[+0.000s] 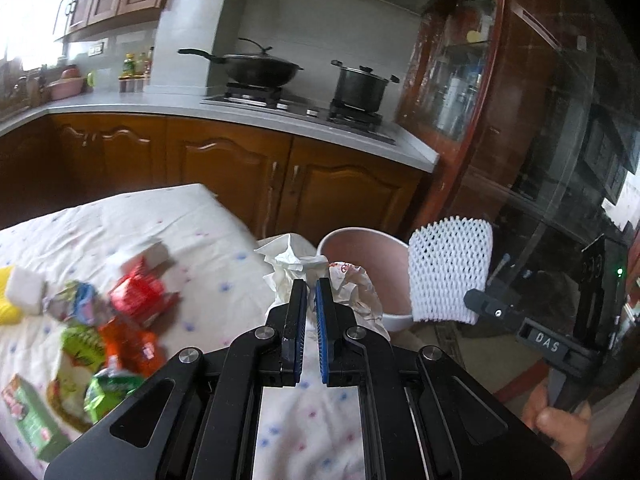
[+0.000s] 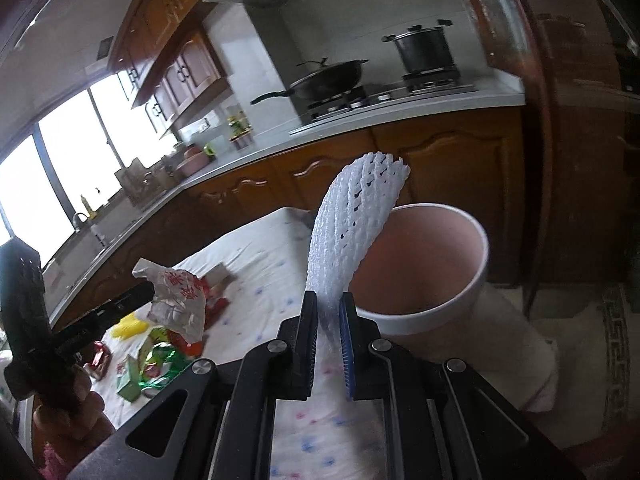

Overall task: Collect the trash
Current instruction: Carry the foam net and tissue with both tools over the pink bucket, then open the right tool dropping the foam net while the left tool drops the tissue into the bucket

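Observation:
My left gripper [image 1: 311, 285] is shut on a crumpled white plastic bag with red print [image 1: 352, 292], held near the table's right edge beside the pink bin [image 1: 360, 248]; the bag also shows in the right wrist view [image 2: 180, 300]. My right gripper [image 2: 328, 300] is shut on a white foam fruit net [image 2: 352, 224], held upright at the near rim of the pink bin [image 2: 420, 264]. The net also shows in the left wrist view [image 1: 450, 270], to the right of the bin. More trash lies on the table: red, orange and green wrappers [image 1: 132, 320] and a green carton [image 1: 30, 416].
The table has a white spotted cloth [image 1: 120, 224]. A white block and a yellow item [image 1: 20, 296] lie at its left. Behind are brown kitchen cabinets [image 1: 240, 172], a counter with a stove, wok [image 1: 256, 66] and pot [image 1: 360, 84]. A dark wood cabinet [image 1: 500, 120] stands at the right.

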Action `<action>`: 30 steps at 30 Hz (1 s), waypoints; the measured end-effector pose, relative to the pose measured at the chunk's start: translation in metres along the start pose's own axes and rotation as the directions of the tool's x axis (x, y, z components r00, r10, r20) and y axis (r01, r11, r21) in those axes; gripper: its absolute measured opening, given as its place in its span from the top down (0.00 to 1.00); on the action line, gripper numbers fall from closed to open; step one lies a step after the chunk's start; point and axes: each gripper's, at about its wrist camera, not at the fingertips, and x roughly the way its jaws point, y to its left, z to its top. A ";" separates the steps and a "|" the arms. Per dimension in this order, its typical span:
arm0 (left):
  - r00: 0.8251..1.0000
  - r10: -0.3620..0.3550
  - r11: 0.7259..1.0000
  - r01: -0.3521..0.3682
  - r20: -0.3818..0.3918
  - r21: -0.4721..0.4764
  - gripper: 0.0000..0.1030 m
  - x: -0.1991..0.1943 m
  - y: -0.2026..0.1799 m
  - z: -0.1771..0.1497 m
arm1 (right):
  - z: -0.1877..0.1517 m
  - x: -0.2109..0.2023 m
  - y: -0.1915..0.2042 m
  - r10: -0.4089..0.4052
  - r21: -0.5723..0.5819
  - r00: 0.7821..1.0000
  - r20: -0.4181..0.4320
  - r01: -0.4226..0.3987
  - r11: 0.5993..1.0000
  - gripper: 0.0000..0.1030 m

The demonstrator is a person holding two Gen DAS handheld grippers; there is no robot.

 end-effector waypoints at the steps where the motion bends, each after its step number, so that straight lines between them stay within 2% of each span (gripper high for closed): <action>1: 1.000 -0.004 1.000 0.004 -0.003 0.003 0.96 0.005 -0.003 0.003 | 0.001 0.001 -0.004 -0.006 0.005 1.000 0.000 0.006 1.000 0.90; 5: 0.999 -0.027 1.000 0.028 -0.034 0.011 0.96 0.030 -0.015 0.014 | 0.005 0.008 -0.018 -0.029 0.015 1.000 -0.007 0.030 0.999 0.90; 17: 0.992 -0.025 0.997 0.034 -0.127 0.070 0.96 0.120 -0.051 0.041 | 0.020 0.043 -0.059 -0.075 0.030 0.994 -0.081 0.078 0.997 0.90; 24: 0.984 -0.007 0.996 0.022 -0.180 0.084 0.95 0.157 -0.057 0.041 | 0.026 0.061 -0.073 -0.082 0.035 0.989 -0.120 0.087 0.996 0.89; 26: 0.980 -0.008 0.997 0.024 -0.199 0.076 0.94 0.163 -0.056 0.039 | 0.026 0.065 -0.076 -0.082 0.041 0.988 -0.132 0.088 0.995 0.85; 28: 0.977 -0.006 0.997 0.022 -0.215 0.072 0.88 0.170 -0.056 0.037 | 0.025 0.066 -0.079 -0.081 0.059 0.987 -0.137 0.090 0.994 0.82; 30: 0.973 -0.008 0.998 0.024 -0.231 0.065 0.76 0.174 -0.054 0.035 | 0.024 0.066 -0.082 -0.083 0.074 0.987 -0.140 0.094 0.993 0.73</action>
